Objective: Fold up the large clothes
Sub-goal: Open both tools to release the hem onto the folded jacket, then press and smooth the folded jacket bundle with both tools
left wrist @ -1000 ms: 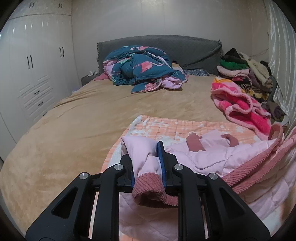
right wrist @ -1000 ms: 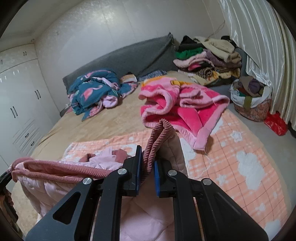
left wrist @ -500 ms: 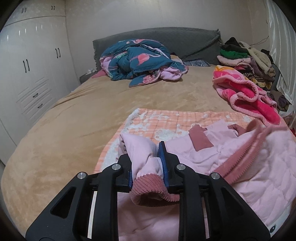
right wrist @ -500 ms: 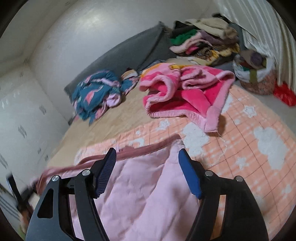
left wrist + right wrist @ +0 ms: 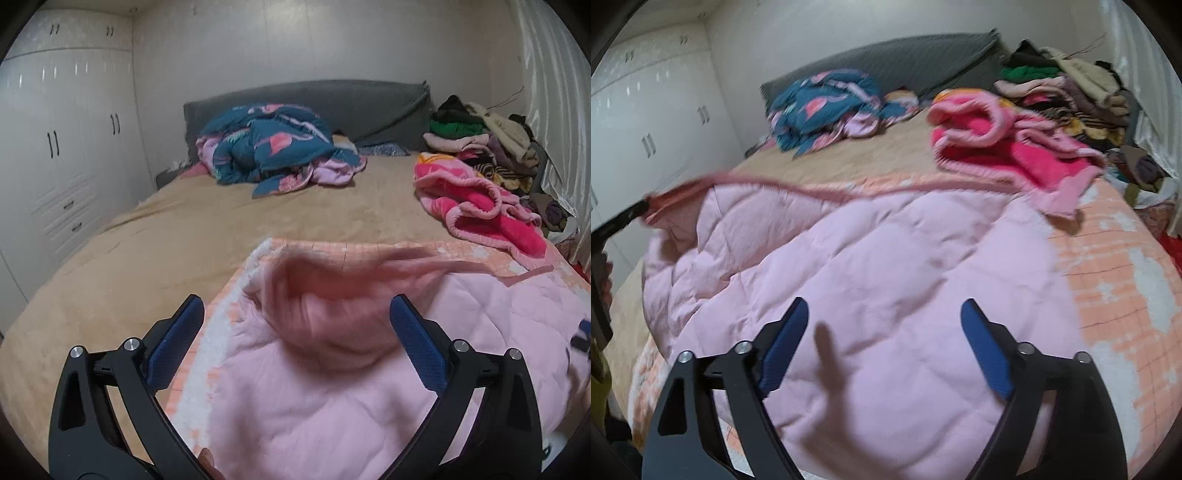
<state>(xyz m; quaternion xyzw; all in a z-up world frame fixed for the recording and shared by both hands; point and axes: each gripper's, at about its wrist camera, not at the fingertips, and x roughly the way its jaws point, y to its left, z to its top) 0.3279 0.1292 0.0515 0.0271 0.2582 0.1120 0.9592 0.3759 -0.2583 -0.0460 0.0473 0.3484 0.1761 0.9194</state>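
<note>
A large pale pink quilted jacket (image 5: 886, 266) with a dusty-rose ribbed hem (image 5: 798, 190) lies spread on an orange-and-white checked blanket (image 5: 1123, 280) at the near end of the bed. In the left wrist view the jacket (image 5: 332, 387) lies under and between the fingers, blurred at its far edge. My left gripper (image 5: 295, 332) is open and empty just above it. My right gripper (image 5: 884, 332) is open and empty above the jacket's middle. The left gripper's black body shows at the left edge of the right wrist view (image 5: 613, 225).
A tan bedspread (image 5: 192, 229) covers the bed. A teal flamingo-print quilt (image 5: 273, 147) is heaped by the grey headboard (image 5: 354, 99). A bright pink fleece blanket (image 5: 487, 206) and a stack of folded clothes (image 5: 476, 136) lie on the right. White wardrobes (image 5: 66, 155) stand left.
Both grippers have let go of the jacket: the right opened half a second ago, the left just now. The jacket has dropped flat onto the checked blanket.
</note>
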